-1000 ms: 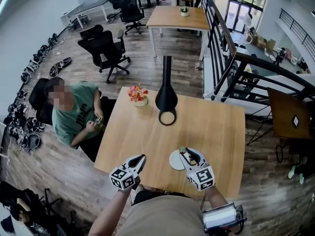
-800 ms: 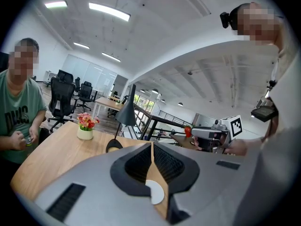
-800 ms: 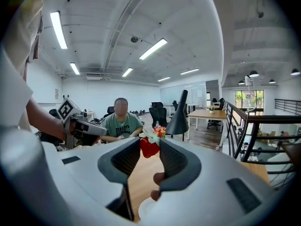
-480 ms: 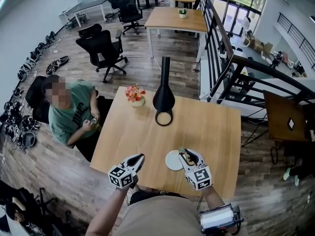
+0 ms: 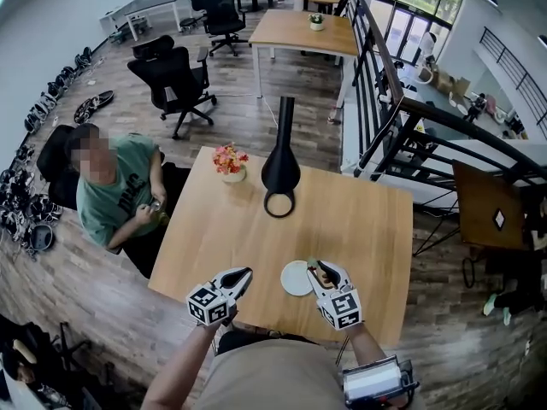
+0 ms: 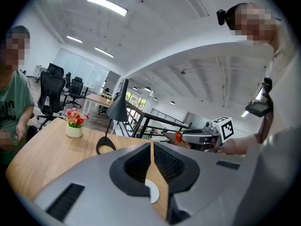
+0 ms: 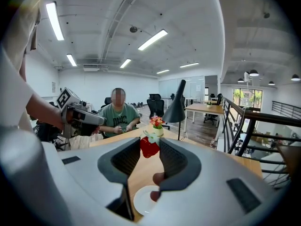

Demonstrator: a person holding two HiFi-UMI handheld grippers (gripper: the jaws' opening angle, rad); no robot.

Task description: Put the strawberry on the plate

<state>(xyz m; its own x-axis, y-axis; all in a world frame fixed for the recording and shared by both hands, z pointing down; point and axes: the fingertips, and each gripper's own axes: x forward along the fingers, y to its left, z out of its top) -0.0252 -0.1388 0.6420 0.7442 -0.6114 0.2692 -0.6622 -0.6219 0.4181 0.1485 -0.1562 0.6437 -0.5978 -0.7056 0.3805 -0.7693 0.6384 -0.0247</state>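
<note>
A red strawberry [image 7: 149, 146] with a pale green top is pinched between the pads of my right gripper [image 7: 149, 149], held in the air. Below it on the wooden table lies a small white plate [image 7: 146, 199]. From the head view the right gripper [image 5: 323, 269] hovers over the plate's [image 5: 295, 278] right edge, and the strawberry [image 5: 324, 273] shows as a red spot between the jaws. My left gripper [image 5: 244, 274] sits left of the plate near the table's front edge, jaws together and empty. In the left gripper view its tips [image 6: 151, 145] meet, and the strawberry [image 6: 178, 137] shows at the right gripper's tip.
A black lamp [image 5: 280, 165] with a ring base stands at the table's middle back. A small pot of flowers [image 5: 227, 162] sits at the back left corner. A person in a green shirt [image 5: 111, 190] sits at the table's left side. A black railing [image 5: 402, 118] runs to the right.
The head view has drifted slightly, so the table sits a little lower left in frame. Both grippers keep their places by the plate, the right one still holding the strawberry.
</note>
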